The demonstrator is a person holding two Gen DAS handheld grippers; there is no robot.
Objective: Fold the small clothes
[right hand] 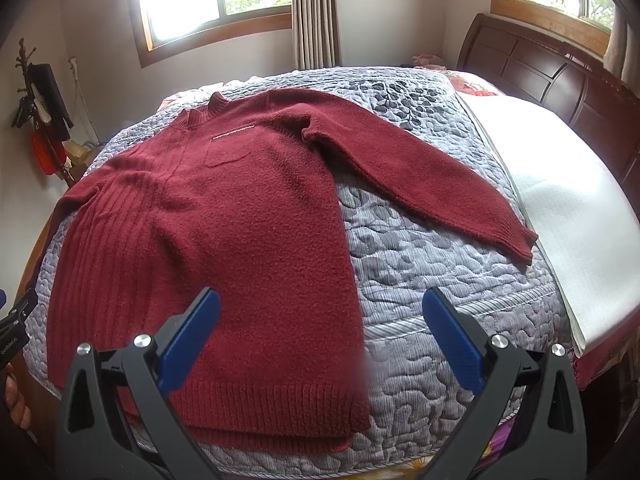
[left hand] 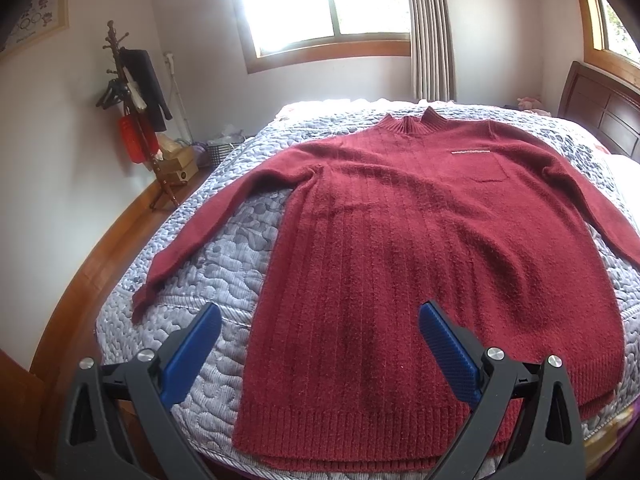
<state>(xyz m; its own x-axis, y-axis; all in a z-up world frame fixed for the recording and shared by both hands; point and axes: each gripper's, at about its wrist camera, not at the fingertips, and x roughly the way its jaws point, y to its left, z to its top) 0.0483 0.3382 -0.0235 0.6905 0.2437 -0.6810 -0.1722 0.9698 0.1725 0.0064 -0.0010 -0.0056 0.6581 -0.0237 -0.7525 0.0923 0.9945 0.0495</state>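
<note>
A dark red knitted sweater [left hand: 400, 248] lies flat, front up, on a bed [left hand: 224, 264] with a grey quilted cover, collar at the far end, hem nearest, both sleeves spread outward. The left claw [left hand: 320, 344] hangs above the hem with its blue pads [left hand: 192, 356] wide apart, holding nothing. A coat stand [left hand: 136, 120] stands by the left wall, a bright window [left hand: 328, 4] behind.

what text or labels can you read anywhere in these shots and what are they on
None can be read with certainty.
Sweater: a thin pale strip of lettering above the chest pocket, too small to read.
Wall poster: dark figures and marks, too blurred to read.
Black clamp at the left edge of the right wrist view: small white print, too blurred to read.
Boxes by the coat rack: no legible print.
</note>
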